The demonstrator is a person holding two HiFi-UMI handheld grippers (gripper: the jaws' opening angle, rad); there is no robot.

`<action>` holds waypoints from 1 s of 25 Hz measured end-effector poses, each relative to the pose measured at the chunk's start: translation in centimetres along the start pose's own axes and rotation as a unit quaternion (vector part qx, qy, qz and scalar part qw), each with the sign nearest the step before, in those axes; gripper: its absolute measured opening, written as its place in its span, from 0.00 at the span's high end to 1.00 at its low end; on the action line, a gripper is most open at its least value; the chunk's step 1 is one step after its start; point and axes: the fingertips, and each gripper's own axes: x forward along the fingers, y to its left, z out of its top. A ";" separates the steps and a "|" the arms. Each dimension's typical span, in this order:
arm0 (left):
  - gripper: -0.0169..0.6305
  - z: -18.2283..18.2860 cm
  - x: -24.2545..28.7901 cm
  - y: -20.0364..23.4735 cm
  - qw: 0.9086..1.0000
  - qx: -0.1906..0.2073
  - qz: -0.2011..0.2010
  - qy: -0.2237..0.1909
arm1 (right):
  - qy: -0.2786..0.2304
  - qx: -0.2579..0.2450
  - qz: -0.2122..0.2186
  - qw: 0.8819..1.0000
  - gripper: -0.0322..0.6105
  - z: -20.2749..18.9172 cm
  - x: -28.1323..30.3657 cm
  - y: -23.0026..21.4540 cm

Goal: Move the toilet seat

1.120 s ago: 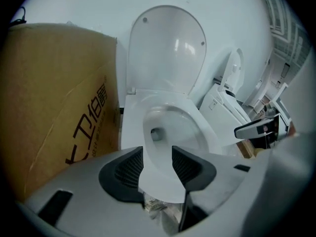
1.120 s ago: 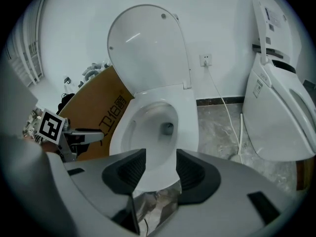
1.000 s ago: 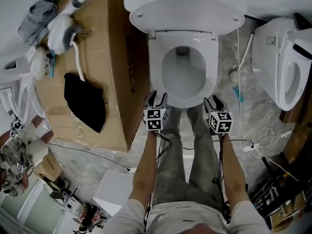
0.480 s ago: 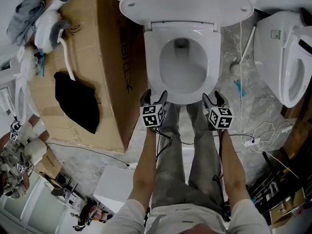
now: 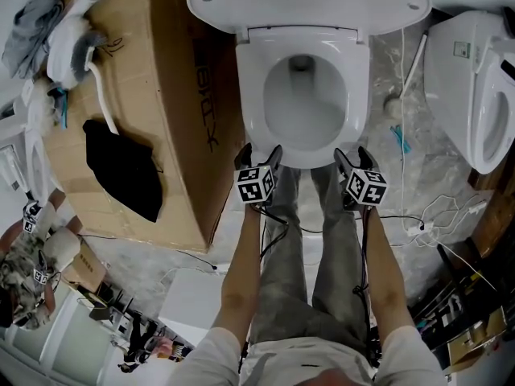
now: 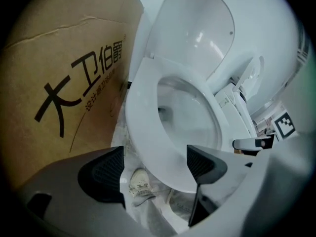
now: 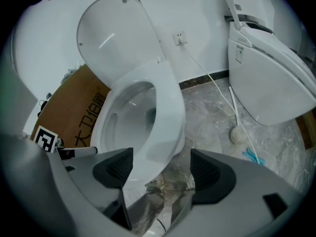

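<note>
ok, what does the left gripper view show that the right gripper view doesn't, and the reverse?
Left only: a white shoe on the floor by the bowl's front. Right only: a second toilet and a wall socket. Both: toilet seat down, lid raised, cardboard box; left gripper and right gripper, whose jaws have just been opening, seat's front rim between them, ungripped.
</note>
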 end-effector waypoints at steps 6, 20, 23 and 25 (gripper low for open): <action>0.41 -0.5 0.8 -0.6 1.000 0.006 -0.011 0.013 | 0.015 0.057 0.022 0.998 0.40 -1.9 1.1 0.1; 0.41 -0.5 0.8 -0.9 1.000 0.009 -0.016 0.014 | 0.014 0.017 0.030 0.999 0.41 -1.3 1.5 2.0; 0.41 -0.5 0.6 -0.9 1.000 0.013 -0.018 0.013 | 0.019 0.009 0.034 0.999 0.41 -1.3 1.3 2.0; 0.41 -0.4 0.4 -1.0 1.000 0.016 -0.020 0.012 | 0.022 0.000 0.033 0.999 0.41 -1.3 1.1 2.0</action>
